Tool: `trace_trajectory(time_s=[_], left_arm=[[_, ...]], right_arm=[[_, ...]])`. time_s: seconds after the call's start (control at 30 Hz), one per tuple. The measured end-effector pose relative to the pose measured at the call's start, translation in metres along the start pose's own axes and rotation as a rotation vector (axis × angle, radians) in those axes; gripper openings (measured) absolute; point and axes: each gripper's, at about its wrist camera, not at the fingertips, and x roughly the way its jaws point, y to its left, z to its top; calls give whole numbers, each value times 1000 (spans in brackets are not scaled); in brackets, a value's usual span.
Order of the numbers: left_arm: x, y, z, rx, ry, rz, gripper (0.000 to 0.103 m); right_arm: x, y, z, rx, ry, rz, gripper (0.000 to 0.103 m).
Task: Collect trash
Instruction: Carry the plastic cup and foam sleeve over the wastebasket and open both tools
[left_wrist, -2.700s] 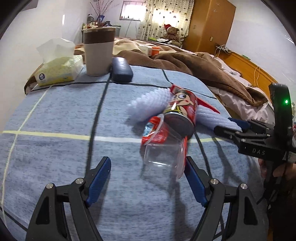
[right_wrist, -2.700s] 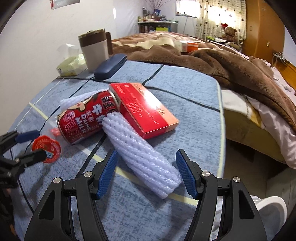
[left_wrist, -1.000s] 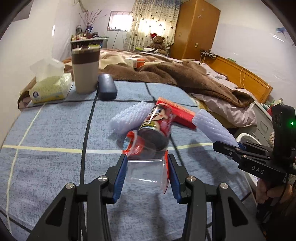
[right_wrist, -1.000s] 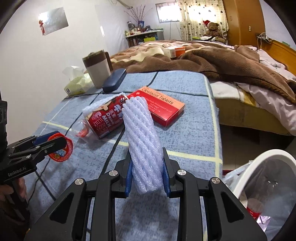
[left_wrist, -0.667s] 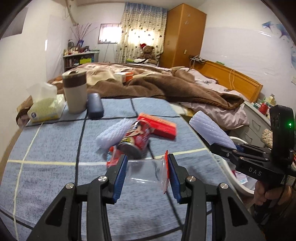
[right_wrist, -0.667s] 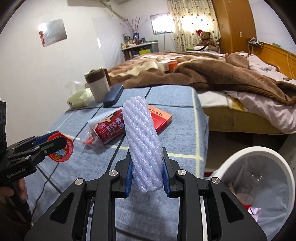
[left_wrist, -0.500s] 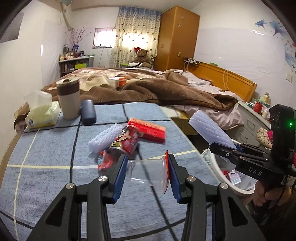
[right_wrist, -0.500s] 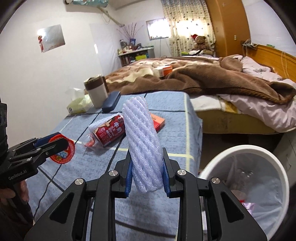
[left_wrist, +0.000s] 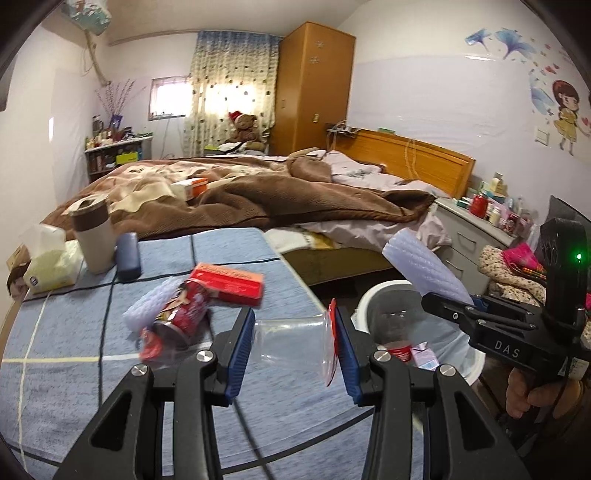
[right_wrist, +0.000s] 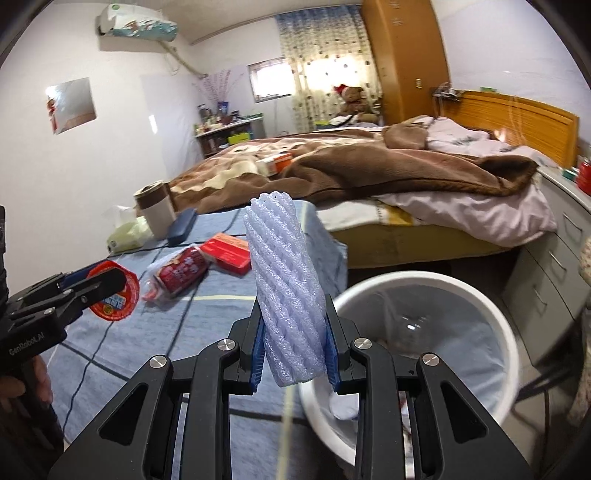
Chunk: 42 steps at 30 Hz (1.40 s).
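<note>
My left gripper (left_wrist: 293, 349) clamps a clear plastic cup (left_wrist: 295, 345) sideways over the blue table's (left_wrist: 74, 347) right edge, and my right gripper (right_wrist: 294, 350) squeezes a white foam sleeve (right_wrist: 286, 291) upright beside the white bin's (right_wrist: 491, 314) rim. The bin stands on the floor just off that edge, its mouth open below both loads. A red can (left_wrist: 183, 319), a red box (left_wrist: 229, 284) and another foam sleeve (left_wrist: 147, 306) lie clustered mid-table, well apart from the near edge.

Red can (left_wrist: 184, 317), blue checked cloth (left_wrist: 74, 347).
</note>
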Motion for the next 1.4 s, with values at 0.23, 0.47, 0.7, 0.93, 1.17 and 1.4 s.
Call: trace_trajectory(time_s=[0.23, 0.47, 0.7, 0.93, 1.17, 1.4], left_arm=[[13, -32, 8, 48, 2, -55, 45], [32, -66, 14, 86, 15, -125, 45], [54, -94, 15, 120, 45, -179, 45], [73, -111, 10, 143, 85, -200, 45], [87, -122, 8, 166, 106, -209, 46], [94, -119, 8, 145, 108, -213, 65]], right_arm=[[-13, -24, -7, 50, -8, -79, 28], [-26, -49, -13, 88, -7, -151, 28], [-29, -67, -18, 124, 1, -234, 28], [-19, -80, -25, 131, 64, -279, 28], [-10, -91, -31, 144, 113, -306, 29], [-2, -94, -32, 133, 151, -324, 34]])
